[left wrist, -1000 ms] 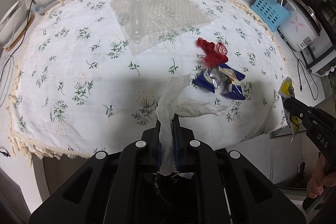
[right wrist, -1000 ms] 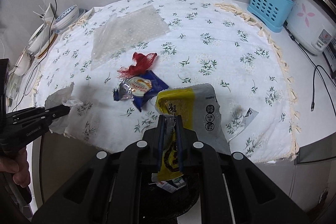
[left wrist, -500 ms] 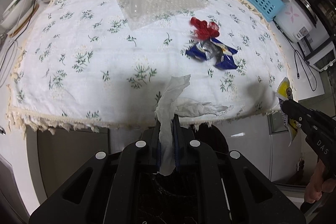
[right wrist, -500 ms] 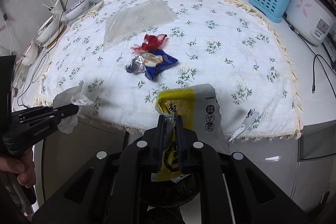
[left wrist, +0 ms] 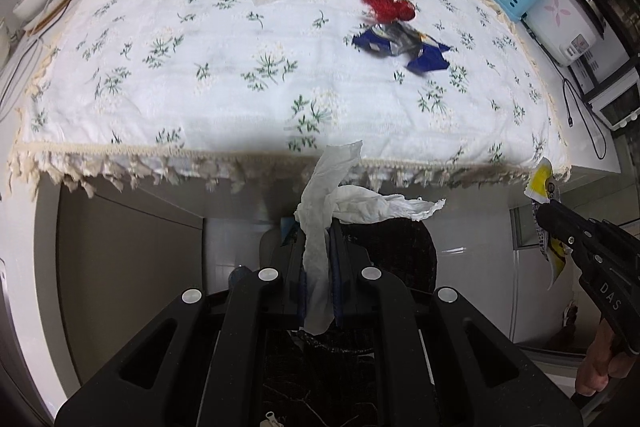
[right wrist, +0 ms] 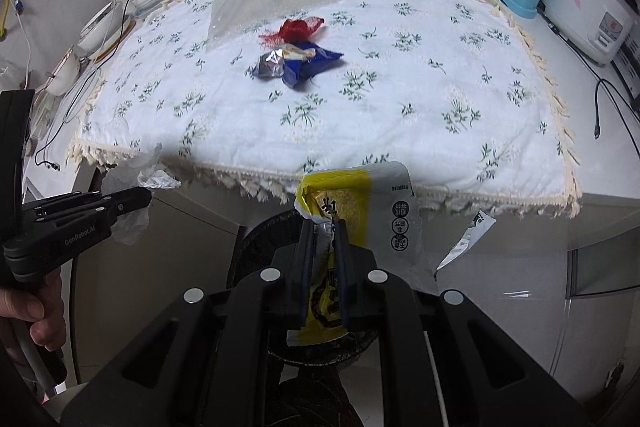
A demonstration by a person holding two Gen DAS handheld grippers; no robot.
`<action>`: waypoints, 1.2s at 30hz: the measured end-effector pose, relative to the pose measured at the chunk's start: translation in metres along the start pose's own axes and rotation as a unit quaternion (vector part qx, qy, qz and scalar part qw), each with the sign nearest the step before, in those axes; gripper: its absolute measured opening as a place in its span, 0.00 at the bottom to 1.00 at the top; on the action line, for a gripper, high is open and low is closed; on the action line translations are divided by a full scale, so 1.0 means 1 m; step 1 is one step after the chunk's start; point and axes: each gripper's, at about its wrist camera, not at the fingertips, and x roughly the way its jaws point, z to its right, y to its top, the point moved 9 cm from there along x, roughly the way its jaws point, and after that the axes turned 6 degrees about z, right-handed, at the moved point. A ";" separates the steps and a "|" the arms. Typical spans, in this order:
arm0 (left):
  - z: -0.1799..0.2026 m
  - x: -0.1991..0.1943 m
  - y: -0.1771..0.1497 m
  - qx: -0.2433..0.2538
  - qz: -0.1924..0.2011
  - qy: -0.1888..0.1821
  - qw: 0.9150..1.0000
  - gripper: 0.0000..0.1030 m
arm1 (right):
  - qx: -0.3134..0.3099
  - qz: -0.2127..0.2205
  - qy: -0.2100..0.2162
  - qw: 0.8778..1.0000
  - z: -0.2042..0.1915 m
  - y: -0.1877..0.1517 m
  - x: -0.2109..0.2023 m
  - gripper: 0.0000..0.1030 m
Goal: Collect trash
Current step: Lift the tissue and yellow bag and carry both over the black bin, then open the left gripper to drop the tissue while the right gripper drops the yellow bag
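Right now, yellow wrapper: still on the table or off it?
Off it. The right tongs are shut on the yellow wrapper, which hangs in front of the tablecloth fringe, above a dark bin.

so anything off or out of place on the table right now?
Only leftover trash on the tablecloth: a red net scrap touching a crumpled blue wrapper, and a sheet of bubble wrap behind them. Nothing spilled or broken.

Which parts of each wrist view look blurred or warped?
Left wrist: red net and blue wrapper smeared, tablecloth edge soft, tissue sharp. Right wrist: fringe soft, yellow packet sharp. Both: fisheye bows the tablecloth, corners dark.
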 end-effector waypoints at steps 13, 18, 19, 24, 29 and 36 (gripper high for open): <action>0.002 0.027 -0.047 -0.009 -0.030 0.000 1.000 0.08 | -0.001 -0.022 0.001 1.000 0.000 -0.048 0.020 0.09; -0.002 0.042 -0.060 -0.013 -0.043 0.002 0.999 0.08 | 0.003 -0.031 0.003 1.000 0.004 -0.062 0.031 0.09; -0.003 0.045 -0.063 -0.014 -0.045 0.003 0.999 0.08 | 0.004 -0.033 0.003 0.999 0.005 -0.064 0.034 0.09; -0.005 0.059 -0.071 -0.013 -0.050 0.011 0.999 0.08 | 0.009 -0.041 0.004 0.999 0.009 -0.076 0.047 0.09; -0.001 0.075 -0.078 -0.008 -0.057 0.012 0.998 0.08 | 0.013 -0.050 0.004 0.999 0.012 -0.087 0.058 0.09; 0.005 0.094 -0.088 -0.013 -0.069 0.005 0.997 0.08 | 0.024 -0.064 0.005 0.998 0.017 -0.102 0.073 0.09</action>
